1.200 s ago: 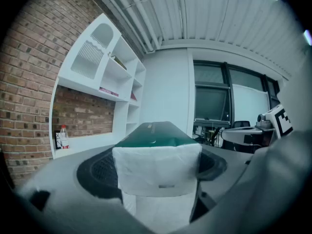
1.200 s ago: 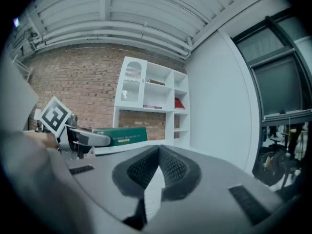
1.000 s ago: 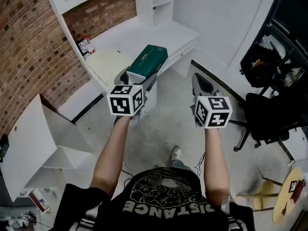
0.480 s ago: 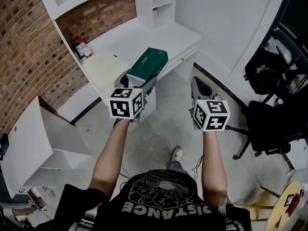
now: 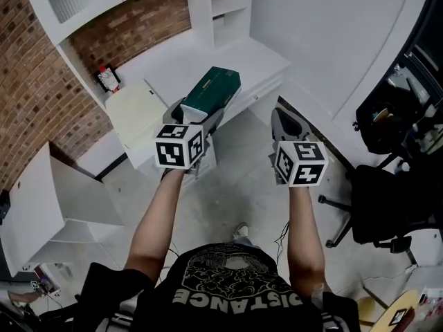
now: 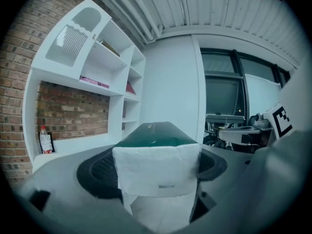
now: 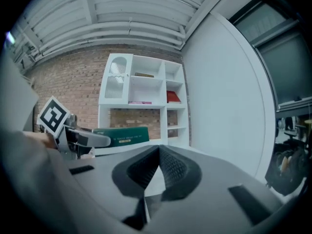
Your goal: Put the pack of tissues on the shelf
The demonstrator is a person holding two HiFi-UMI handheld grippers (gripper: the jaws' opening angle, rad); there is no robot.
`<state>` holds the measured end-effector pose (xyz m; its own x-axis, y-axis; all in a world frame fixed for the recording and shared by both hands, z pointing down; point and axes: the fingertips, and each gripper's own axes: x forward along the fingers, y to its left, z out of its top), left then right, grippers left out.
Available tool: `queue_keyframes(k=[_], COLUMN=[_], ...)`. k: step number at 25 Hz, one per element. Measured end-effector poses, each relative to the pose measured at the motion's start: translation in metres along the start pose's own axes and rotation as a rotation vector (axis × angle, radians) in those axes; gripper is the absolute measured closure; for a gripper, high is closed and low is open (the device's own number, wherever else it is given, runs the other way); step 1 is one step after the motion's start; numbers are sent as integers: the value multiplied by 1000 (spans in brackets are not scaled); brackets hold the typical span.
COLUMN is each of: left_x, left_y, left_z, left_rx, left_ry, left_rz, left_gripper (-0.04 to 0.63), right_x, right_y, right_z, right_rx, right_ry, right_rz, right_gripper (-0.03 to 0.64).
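Between the jaws of the left gripper (image 5: 199,115), the pack of tissues (image 5: 216,88) is being clamped by its white end, which is covering the pad faces. Its green body is pointing toward the white desk (image 5: 173,54). The right gripper (image 5: 286,124) is being held with jaws together, empty. Print on the pack is reading too small. A white shelf unit (image 6: 105,62) is standing against the brick wall (image 5: 28,81), above the grey floor (image 5: 228,192).

The left claw (image 5: 196,115) is covering the near end of the pack of tissues (image 5: 217,88). The office chair (image 5: 385,205) is running off the right edge. The small bottle (image 5: 106,77) is showing too small to read.
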<state>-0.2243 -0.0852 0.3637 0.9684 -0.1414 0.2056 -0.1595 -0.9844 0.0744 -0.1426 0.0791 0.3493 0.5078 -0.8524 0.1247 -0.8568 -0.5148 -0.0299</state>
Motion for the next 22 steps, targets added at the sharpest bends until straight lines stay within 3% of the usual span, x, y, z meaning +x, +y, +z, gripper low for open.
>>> queue_keyframes(k=[8,22], left_x=[62,110], left_y=[-17,-15], left_z=[10,8], left_rx=[3,2], left_ry=[4,4], left_rz=[23,46], left_gripper=[164,164], right_x=[30,65], right_y=[-64,-100], right_z=[-1,-8], right_rx=[11,6], right_ry=[8,14], right_rz=[19,47], right_gripper=[614,614])
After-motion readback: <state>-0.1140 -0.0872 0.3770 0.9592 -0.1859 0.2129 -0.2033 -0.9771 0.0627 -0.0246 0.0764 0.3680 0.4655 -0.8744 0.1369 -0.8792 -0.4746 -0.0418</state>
